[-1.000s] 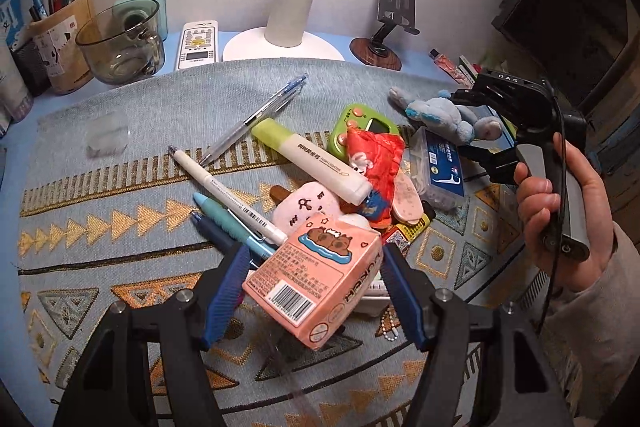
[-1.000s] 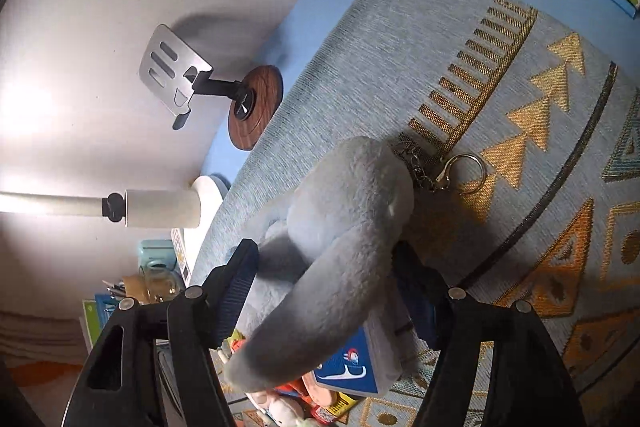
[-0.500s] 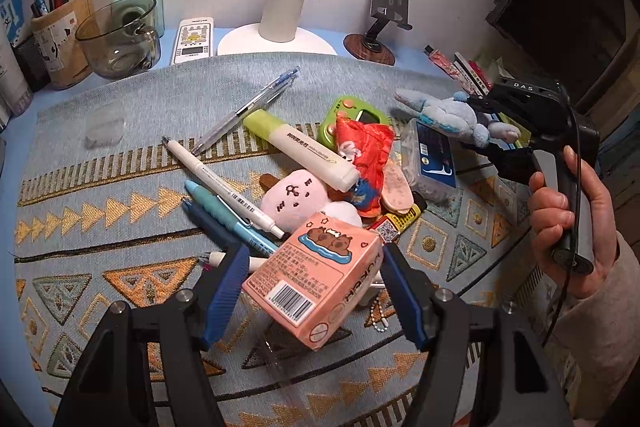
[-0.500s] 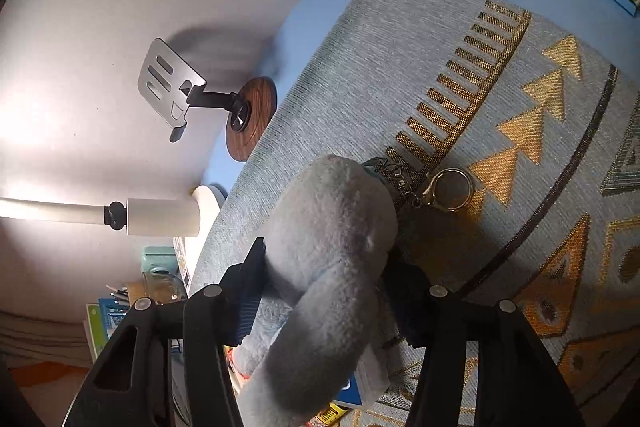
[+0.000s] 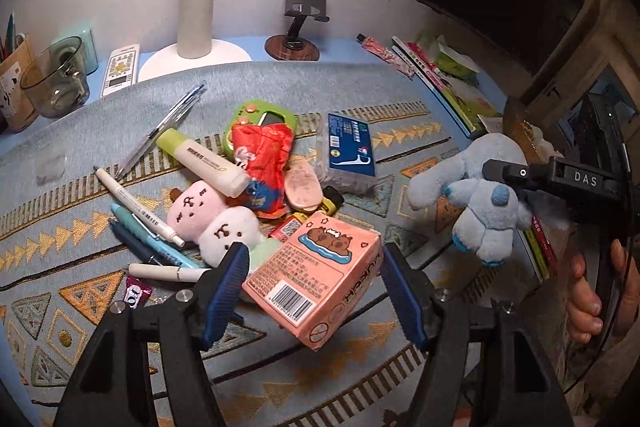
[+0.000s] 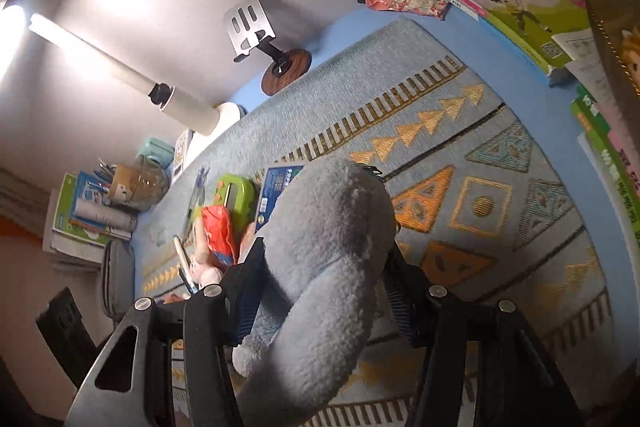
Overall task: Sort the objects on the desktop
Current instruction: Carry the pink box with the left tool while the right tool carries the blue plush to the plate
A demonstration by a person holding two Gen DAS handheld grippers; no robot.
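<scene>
Desk w/ patterned blue-grey mat (image 5: 328, 87), lamp (image 5: 196, 23) and phone stand (image 5: 304, 3) at back by wall, books (image 6: 520, 11) stacked along right edge.

Left gripper (image 5: 312, 287) clamped on pink carton (image 5: 316, 275), pads against both side faces; carton tilted, barcode end toward camera, held clear above mat just in front of the pile. Right gripper (image 6: 320, 291) closed on blue plush (image 6: 332, 259), soft body squeezed between the pads, plush off the mat and over its right side, near the books. From left view, plush (image 5: 476, 195) hangs legs-down from right tool, well apart from pile.

Pile mid-mat, not yet sorted: pens (image 5: 136, 223) lying diagonal at left, highlighter (image 5: 200, 163) across top, red wrapper (image 5: 264, 159), green gadget (image 5: 256, 115), blue floss box (image 5: 348, 151), pink plush (image 5: 192, 207) and white plush (image 5: 228, 231) touching each other.

Key relation, as judged: both tools loaded, so no new pick possible till one unloads. Plush already on books side, right hand nearer that edge; carton nearer front-left. Long axis of carton runs diagonal, away and up-right from fingers. Drop spots not evident; no bins in view. Risk: carton tilted in grip, could pivot on release.
</scene>
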